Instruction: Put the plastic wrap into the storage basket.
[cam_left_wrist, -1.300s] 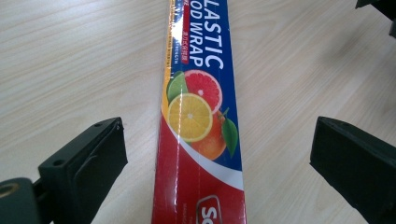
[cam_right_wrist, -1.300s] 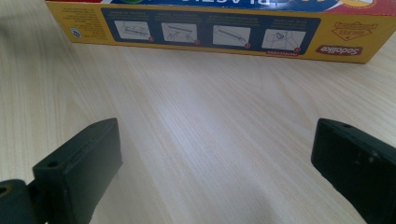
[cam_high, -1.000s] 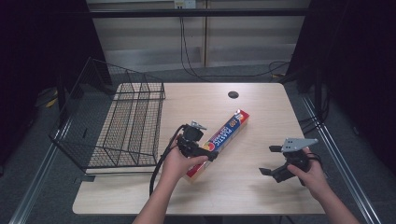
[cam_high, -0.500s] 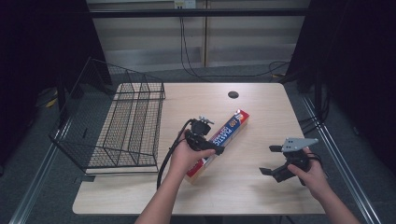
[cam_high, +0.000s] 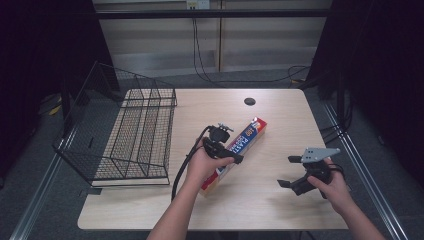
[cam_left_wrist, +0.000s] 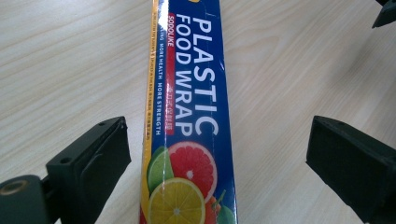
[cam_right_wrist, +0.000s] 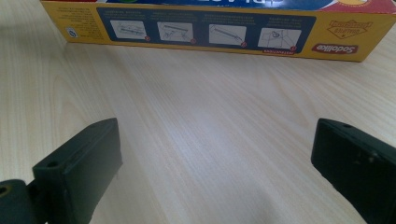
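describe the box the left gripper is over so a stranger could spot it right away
On the wooden table, right of the black wire basket, a long narrow plastic wrap box lies diagonally under the left gripper. Its blue top with white lettering, citrus pictures and yellow side mark it out.

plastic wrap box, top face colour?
Dark blue, white lettering, citrus fruit picture on the plastic wrap box; clearest in left gripper view.

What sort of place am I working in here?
Probably a recording lab bench, not a kitchen: a bare wooden table with a cable hole, dark curtains around it, and staged props, a wire rack and plastic wrap box.
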